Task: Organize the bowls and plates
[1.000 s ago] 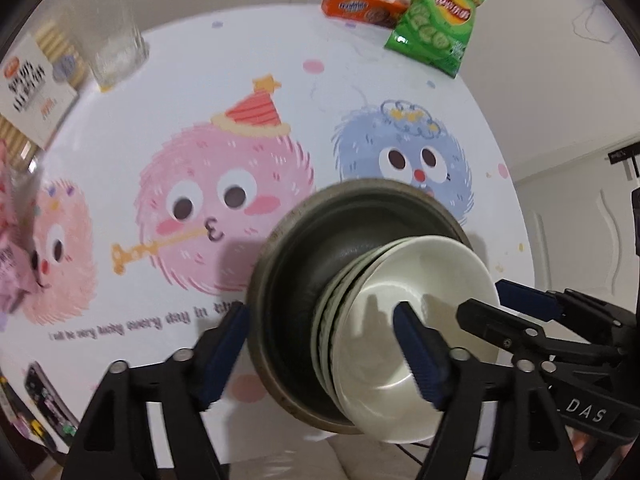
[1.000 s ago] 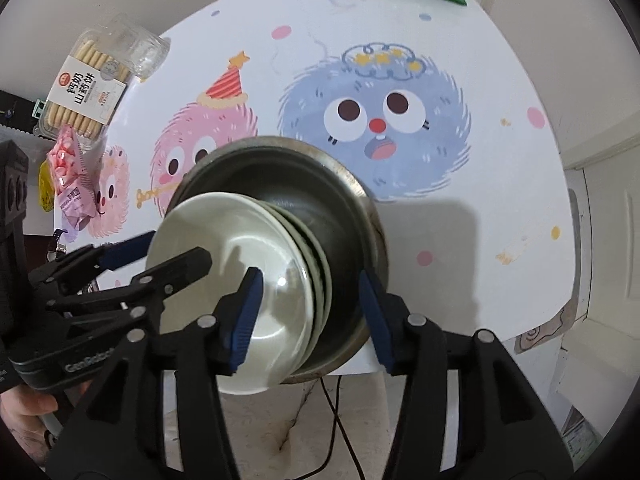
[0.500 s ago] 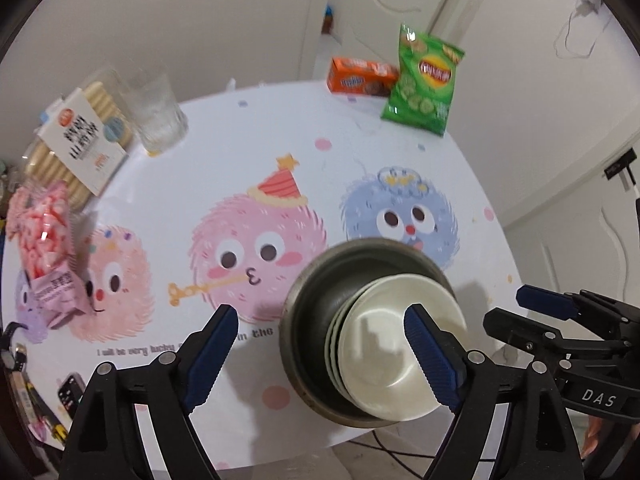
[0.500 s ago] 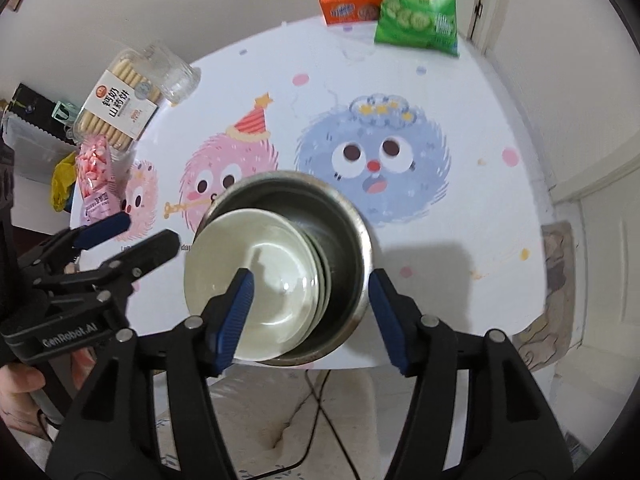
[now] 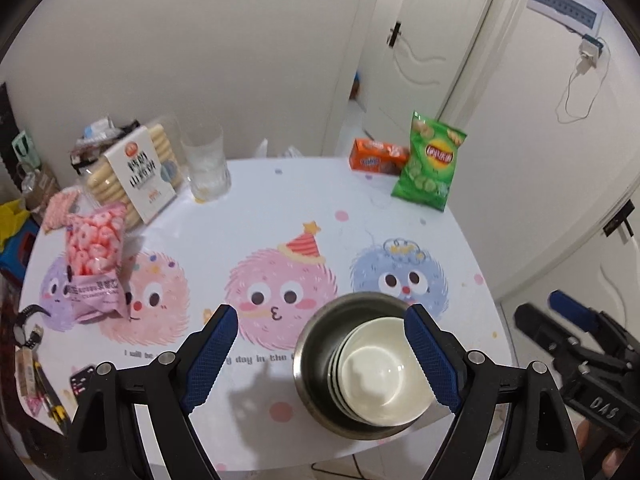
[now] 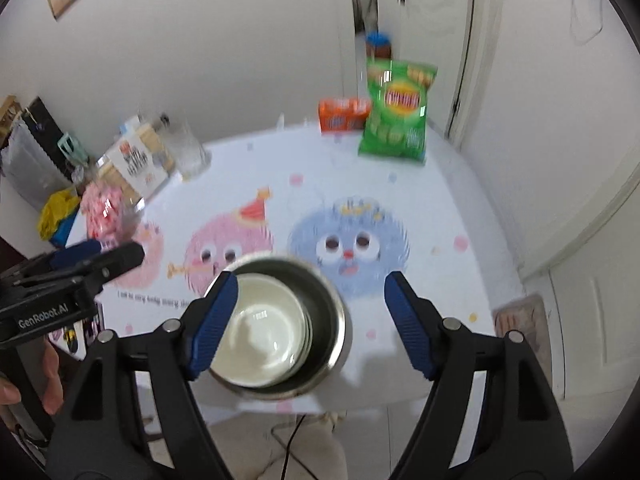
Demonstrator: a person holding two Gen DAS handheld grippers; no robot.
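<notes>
My left claw (image 5: pixel 320 360) is wide open and holds nothing, and it has pulled up and back from the table since a moment ago. My right claw (image 6: pixel 308 324) is wide open and empty too. The white bowls (image 5: pixel 384 376) sit stacked in the metal bowl (image 5: pixel 316 344), low and right of middle, so I think the stacking is done.

table (image 5: pixel 360 216) | on it: steel bowl (image 5: pixel 316 344), glass (image 5: pixel 206 168), chip bag (image 5: pixel 430 164), biscuit box (image 5: pixel 376 158)
</notes>
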